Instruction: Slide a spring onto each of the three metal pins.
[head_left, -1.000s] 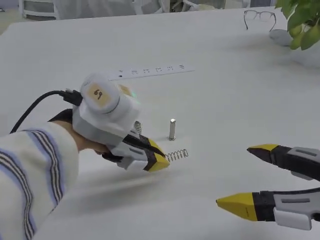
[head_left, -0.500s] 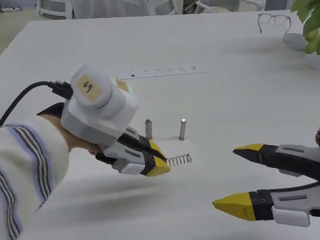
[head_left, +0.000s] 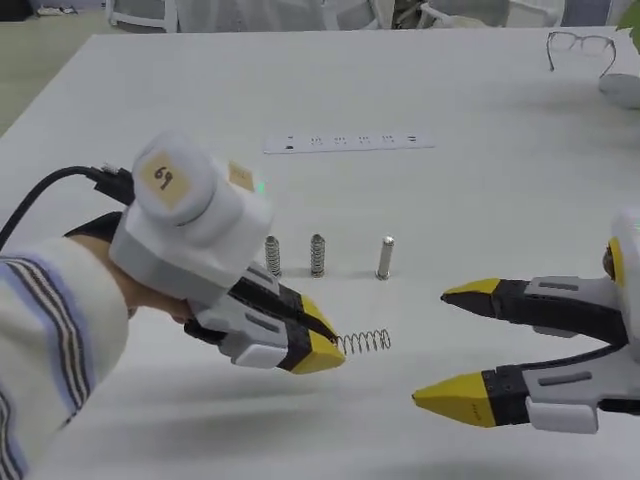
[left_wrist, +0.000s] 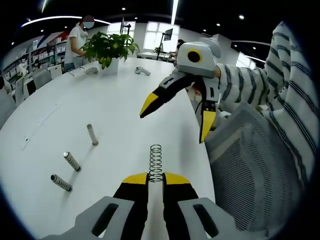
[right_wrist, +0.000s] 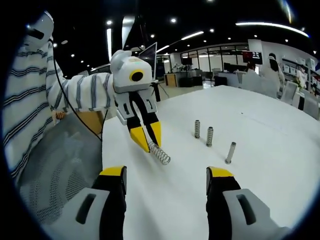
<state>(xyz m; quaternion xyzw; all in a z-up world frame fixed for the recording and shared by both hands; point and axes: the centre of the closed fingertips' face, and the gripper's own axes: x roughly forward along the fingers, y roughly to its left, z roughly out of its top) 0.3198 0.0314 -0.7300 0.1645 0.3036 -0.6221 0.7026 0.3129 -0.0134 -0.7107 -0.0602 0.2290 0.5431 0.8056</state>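
Where the left claw closes, we see its yellow tips pinched on one end of a spring. The rest of the coil sticks straight out ahead of them. It lies low over the table, and we cannot tell whether it touches the top.

Ahead of this claw and off to its left, as its own camera shows, three pins stand upright in a row. The bare pin is the one closest to the spring's free end, yet apart from it. The middle pin and the end pin each carry a spring already, and the end pin is nearest the claw's body.

Straight ahead of the left claw, past the coil's free end, we find the right claw. Its jaws are spread wide with nothing between them. Its tips point back toward the spring, near it but not touching.

Farther out, beyond the pins, a white power strip lies flat on the table. Well past the right claw, a pair of glasses rests near the far corner. In the left gripper view a potted plant stands at the far end of the table.
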